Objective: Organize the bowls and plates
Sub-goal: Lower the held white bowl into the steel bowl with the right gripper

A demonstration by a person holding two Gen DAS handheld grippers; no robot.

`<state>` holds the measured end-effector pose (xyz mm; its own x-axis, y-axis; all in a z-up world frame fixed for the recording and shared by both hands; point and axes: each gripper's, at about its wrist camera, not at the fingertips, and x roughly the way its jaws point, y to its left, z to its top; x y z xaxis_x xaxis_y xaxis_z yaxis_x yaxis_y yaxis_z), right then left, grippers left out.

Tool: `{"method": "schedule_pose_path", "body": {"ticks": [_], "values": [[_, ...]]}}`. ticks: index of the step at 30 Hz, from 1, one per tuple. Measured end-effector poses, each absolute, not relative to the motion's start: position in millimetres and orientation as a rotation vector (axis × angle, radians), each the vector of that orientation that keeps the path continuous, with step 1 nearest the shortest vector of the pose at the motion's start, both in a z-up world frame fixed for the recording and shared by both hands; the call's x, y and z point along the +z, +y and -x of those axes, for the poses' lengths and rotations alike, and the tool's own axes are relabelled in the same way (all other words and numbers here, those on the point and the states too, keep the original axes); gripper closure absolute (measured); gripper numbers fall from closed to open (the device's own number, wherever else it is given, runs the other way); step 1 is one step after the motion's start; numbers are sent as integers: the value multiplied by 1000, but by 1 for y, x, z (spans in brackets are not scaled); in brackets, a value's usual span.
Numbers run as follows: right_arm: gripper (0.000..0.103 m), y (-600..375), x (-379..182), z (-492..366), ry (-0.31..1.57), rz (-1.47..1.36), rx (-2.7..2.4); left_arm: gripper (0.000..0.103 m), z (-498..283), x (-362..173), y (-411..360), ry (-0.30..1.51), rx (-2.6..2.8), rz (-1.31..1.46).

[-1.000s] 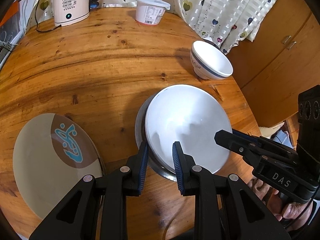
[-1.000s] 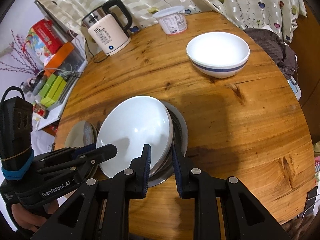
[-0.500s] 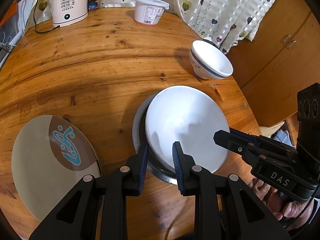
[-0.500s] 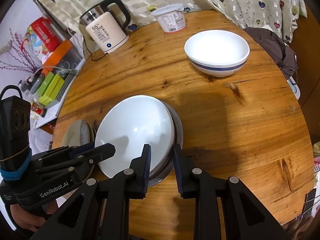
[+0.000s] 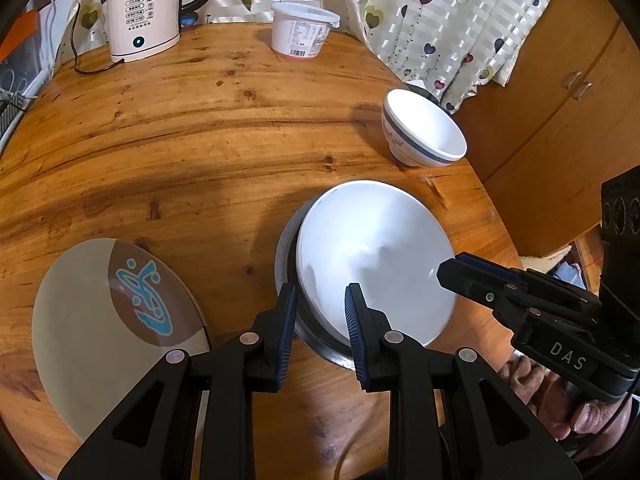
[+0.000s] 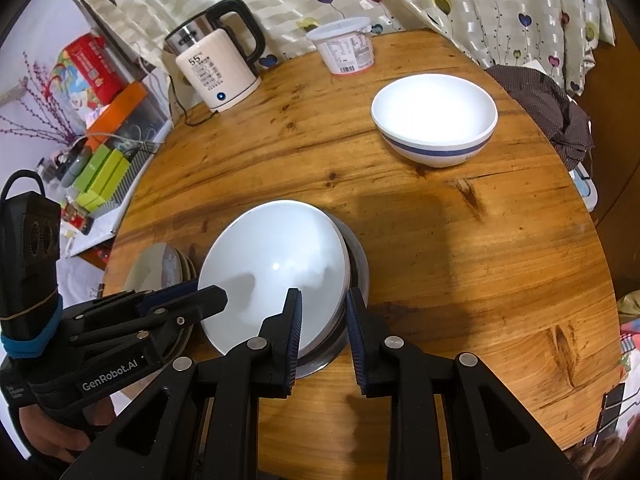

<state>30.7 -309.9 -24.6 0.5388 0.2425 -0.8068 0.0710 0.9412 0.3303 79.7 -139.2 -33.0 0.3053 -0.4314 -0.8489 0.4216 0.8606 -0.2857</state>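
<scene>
My left gripper (image 5: 320, 312) has its blue-padded jaws set a narrow gap apart, straddling the near rim of the stack before me; whether the pads actually press the rim I cannot tell. My right gripper (image 6: 322, 316) stands likewise, jaws narrowly parted across the opposite edge of the same stack, contact again not determinable. The stack consists of a plain white round ceramic plate (image 5: 372, 256), tilted, seated in a shallow stainless steel dish (image 5: 286, 252) whose rim shows around it. This stack lies on the round varnished wooden table (image 5: 180, 152), towards its near edge. To the left of the stack, apart from it, lies a beige oval plate with a brown patch and a turquoise motif (image 5: 108, 320), overhanging the table edge in the left wrist view. Further out, to the right, stands a white ceramic bowl with a blue band (image 6: 434, 124), upright and well apart from the stack. At the far edge of the table stand a white plastic tub with a printed label (image 5: 302, 30) and a cream electric kettle with a black handle (image 5: 144, 12) reading 55. Behind them hangs a striped curtain printed with hearts (image 5: 440, 8).
</scene>
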Motion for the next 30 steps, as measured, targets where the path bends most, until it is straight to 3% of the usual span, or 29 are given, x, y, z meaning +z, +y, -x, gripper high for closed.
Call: {"method": "schedule_pose_path", "body": {"ticks": [30], "values": [[80, -319, -2, -25, 936, -338, 113, 77, -73, 1, -129, 1003, -558, 1]]}}
